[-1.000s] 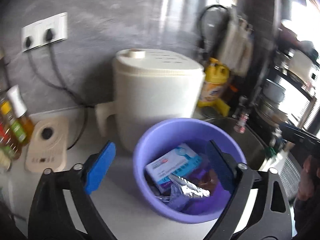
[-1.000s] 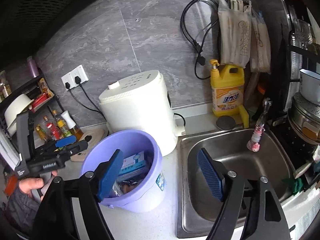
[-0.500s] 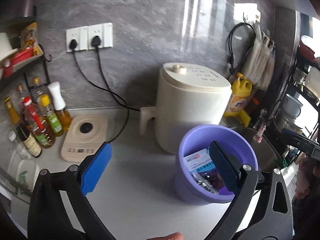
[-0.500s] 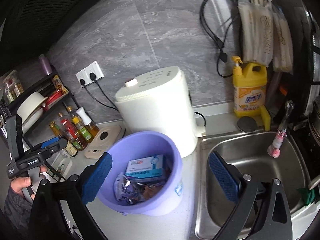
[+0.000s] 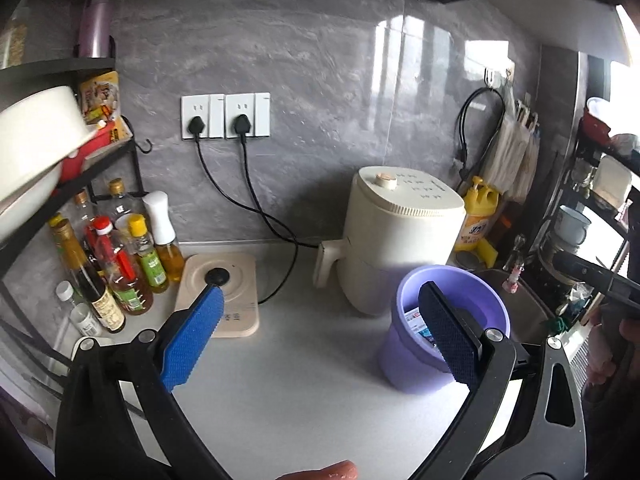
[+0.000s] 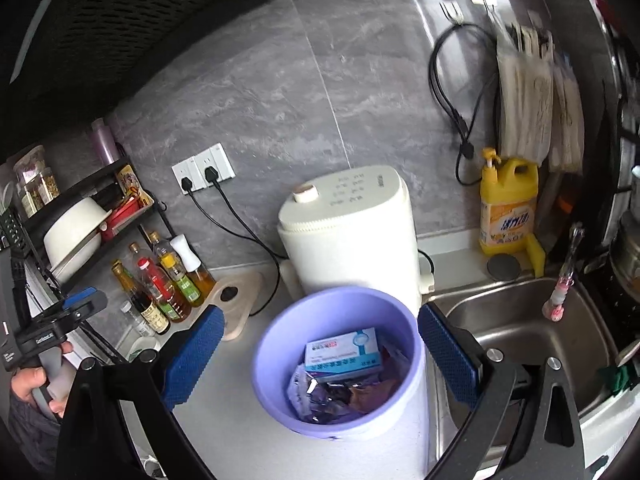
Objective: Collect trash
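A purple plastic bin (image 5: 416,356) stands on the white counter in front of a cream appliance (image 5: 400,236). In the right wrist view the bin (image 6: 276,360) holds a white-and-blue box (image 6: 342,354) on top of silver and purple wrappers (image 6: 320,396). My left gripper (image 5: 320,336) is open and empty, held back from the counter, with the bin behind its right finger. My right gripper (image 6: 320,354) is open and empty above the bin, its blue pads (image 6: 448,352) on either side of the rim. The left gripper also shows at the far left of the right wrist view (image 6: 60,320).
Sauce and oil bottles (image 5: 116,264) stand by a black rack at left, next to a beige induction plate (image 5: 224,292). Two black cords run from wall sockets (image 5: 226,116). A steel sink (image 6: 532,332) lies right of the bin, with a yellow detergent bottle (image 6: 508,208) behind it.
My left gripper has pulled back and up from the bin, so more counter and the bottle rack show. My right gripper has shifted over the bin, which now sits between its fingers.
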`<state>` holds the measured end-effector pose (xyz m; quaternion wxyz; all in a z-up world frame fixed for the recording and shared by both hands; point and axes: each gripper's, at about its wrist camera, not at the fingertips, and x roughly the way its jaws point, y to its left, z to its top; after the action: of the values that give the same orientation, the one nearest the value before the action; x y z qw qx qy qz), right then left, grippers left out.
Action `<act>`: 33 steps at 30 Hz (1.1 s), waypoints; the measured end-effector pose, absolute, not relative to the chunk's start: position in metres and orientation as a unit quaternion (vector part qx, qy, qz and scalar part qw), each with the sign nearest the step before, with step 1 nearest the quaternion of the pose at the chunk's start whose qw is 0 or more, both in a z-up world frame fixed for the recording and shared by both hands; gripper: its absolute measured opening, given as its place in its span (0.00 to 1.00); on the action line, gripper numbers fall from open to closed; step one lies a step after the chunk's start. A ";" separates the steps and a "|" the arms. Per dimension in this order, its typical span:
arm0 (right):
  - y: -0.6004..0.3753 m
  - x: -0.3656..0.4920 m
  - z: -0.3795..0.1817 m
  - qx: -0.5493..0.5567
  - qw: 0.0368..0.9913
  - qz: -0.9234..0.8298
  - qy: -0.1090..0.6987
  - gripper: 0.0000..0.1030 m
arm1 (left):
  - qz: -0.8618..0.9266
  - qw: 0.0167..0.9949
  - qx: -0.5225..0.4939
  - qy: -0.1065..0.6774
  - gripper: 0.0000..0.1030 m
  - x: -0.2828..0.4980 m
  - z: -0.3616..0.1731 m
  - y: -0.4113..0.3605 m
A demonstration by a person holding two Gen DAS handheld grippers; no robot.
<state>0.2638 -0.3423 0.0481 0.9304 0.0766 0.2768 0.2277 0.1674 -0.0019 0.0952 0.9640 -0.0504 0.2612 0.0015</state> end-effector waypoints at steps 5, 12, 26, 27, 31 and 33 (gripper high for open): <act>-0.316 0.240 0.060 0.077 0.935 0.215 0.270 0.92 | -0.003 0.965 -0.051 0.256 0.94 0.145 0.099 0.020; -0.273 0.194 0.070 0.061 0.943 0.211 0.251 0.92 | 0.003 0.969 -0.058 0.241 0.94 0.105 0.105 0.052; -0.223 0.129 0.060 0.047 0.941 0.255 0.220 0.92 | 0.044 0.974 -0.072 0.211 0.94 0.033 0.102 0.095; -0.218 0.126 0.058 0.045 0.938 0.262 0.224 0.92 | 0.047 0.973 -0.076 0.211 0.94 0.028 0.101 0.099; -0.207 0.117 0.049 0.053 0.930 0.279 0.235 0.92 | 0.062 0.974 -0.077 0.205 0.94 0.012 0.096 0.108; -0.199 0.113 0.043 0.054 0.926 0.290 0.237 0.92 | 0.069 0.973 -0.079 0.208 0.94 0.009 0.092 0.111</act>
<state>0.1128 -0.1993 0.0427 0.9257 0.0539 0.2366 0.2903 0.0092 0.1110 0.0921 0.9726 -0.0788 0.2077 0.0692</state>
